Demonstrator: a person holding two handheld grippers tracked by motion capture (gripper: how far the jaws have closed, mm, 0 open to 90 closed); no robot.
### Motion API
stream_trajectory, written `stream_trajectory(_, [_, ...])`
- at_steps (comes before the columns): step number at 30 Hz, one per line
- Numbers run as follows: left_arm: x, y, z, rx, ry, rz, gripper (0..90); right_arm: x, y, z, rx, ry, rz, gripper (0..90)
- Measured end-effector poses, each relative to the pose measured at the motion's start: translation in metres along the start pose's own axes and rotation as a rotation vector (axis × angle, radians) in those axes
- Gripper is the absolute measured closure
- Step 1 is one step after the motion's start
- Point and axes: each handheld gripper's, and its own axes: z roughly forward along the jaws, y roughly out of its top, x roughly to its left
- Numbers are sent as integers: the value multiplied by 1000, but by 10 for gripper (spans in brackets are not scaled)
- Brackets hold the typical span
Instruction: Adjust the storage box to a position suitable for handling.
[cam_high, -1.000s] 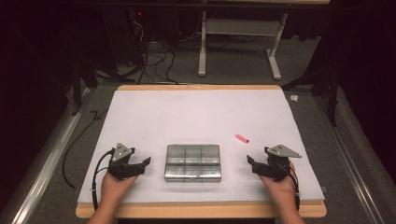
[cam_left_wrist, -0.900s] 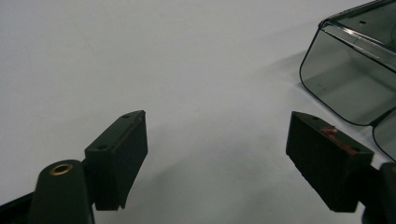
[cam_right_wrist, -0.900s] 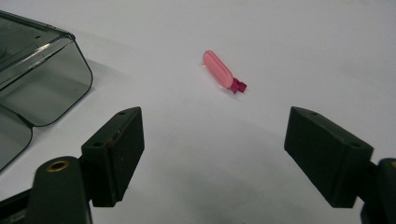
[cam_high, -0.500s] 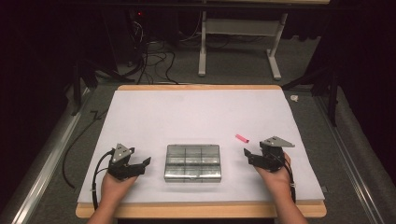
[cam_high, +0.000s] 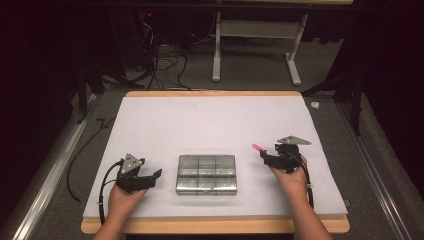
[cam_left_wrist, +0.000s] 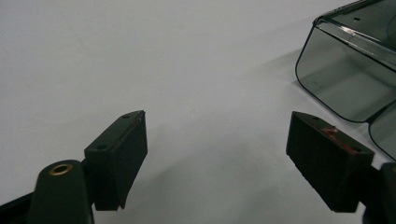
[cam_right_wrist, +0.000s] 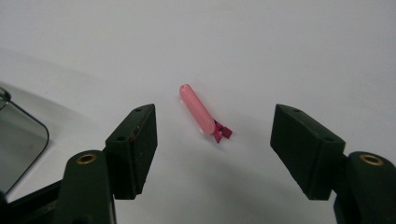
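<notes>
A small pink capsule-shaped piece (cam_right_wrist: 201, 113) with a darker magenta end lies flat on the white mat (cam_high: 210, 125); in the high view the pink piece (cam_high: 258, 147) sits just left of my right gripper (cam_high: 266, 157). In the right gripper view my right gripper (cam_right_wrist: 215, 149) frames it from just behind, its jaws apart, having just been closing, with nothing between the pads. A clear compartmented box (cam_high: 206, 174) rests closed at the mat's front middle. My left gripper (cam_high: 154, 176) stands open left of the box, its jaws (cam_left_wrist: 219, 158) holding nothing.
The mat covers a wooden table (cam_high: 215, 226). A corner of the clear box (cam_left_wrist: 350, 74) shows to the right of the left gripper. A white desk frame (cam_high: 255, 50) and cables (cam_high: 160, 65) stand on the floor beyond the far edge.
My right gripper has moved left and away from me toward the pink piece, and its jaws have narrowed. The left hand has stayed put.
</notes>
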Motion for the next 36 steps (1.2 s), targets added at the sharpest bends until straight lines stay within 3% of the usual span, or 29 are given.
stream_trajectory(13, [-1, 0, 0, 4, 0, 4, 212, -6, 3, 19, 27, -1, 17, 459])
stream_trajectory(19, [-1, -1, 0, 7, 1, 4, 212, -3, 12, 26, 56, 4, 3, 502])
stream_trajectory(21, [-1, -1, 0, 7, -1, 6, 212, -2, 14, 28, 42, 8, -6, 545])
stream_trajectory(28, [-1, -1, 0, 10, -3, 5, 212, -2, 10, 37, 79, 52, -19, 647])
stream_trajectory(33, [-1, -1, 0, 8, -4, 5, 212, 2, 10, 40, 89, 43, -51, 729])
stream_trajectory(36, [-1, -1, 0, 11, -3, 8, 212, 4, 9, 41, 104, 41, -65, 824])
